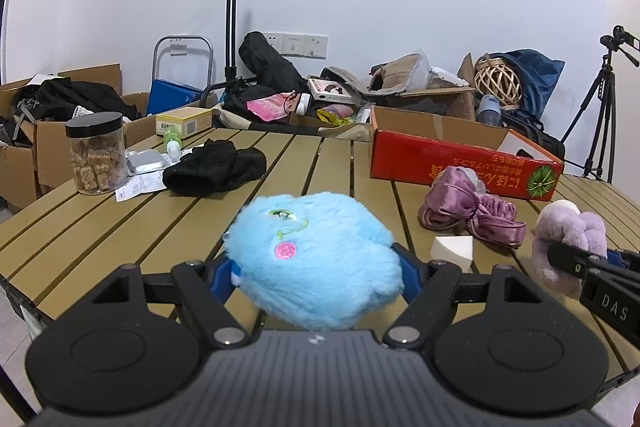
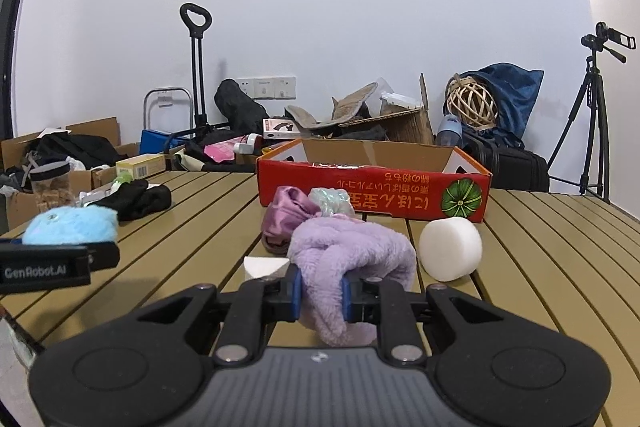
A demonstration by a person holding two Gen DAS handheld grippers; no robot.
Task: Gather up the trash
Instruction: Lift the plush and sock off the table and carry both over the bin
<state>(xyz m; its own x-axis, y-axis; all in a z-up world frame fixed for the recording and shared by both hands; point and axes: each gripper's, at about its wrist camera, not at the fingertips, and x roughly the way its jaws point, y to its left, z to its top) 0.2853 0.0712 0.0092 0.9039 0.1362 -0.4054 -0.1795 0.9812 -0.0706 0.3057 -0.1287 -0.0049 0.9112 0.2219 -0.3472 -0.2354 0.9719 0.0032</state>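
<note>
My left tool (image 1: 316,269) clamped blue plush (image 1: 316,259); right tool (image 2: 320,293) pinched lilac plush (image 2: 352,259), both short of red box (image 2: 372,193). Risk: thin lilac pinch slipping, dropping before box.

Sky-blue plush toy (image 1: 316,259), lilac fuzzy plush (image 2: 352,259), red box (image 2: 372,187), tan slatted table (image 2: 540,247)

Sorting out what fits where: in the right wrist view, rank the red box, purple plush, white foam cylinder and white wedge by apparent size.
1. red box
2. purple plush, though nearness to the camera inflates it
3. white foam cylinder
4. white wedge, partly hidden
</note>
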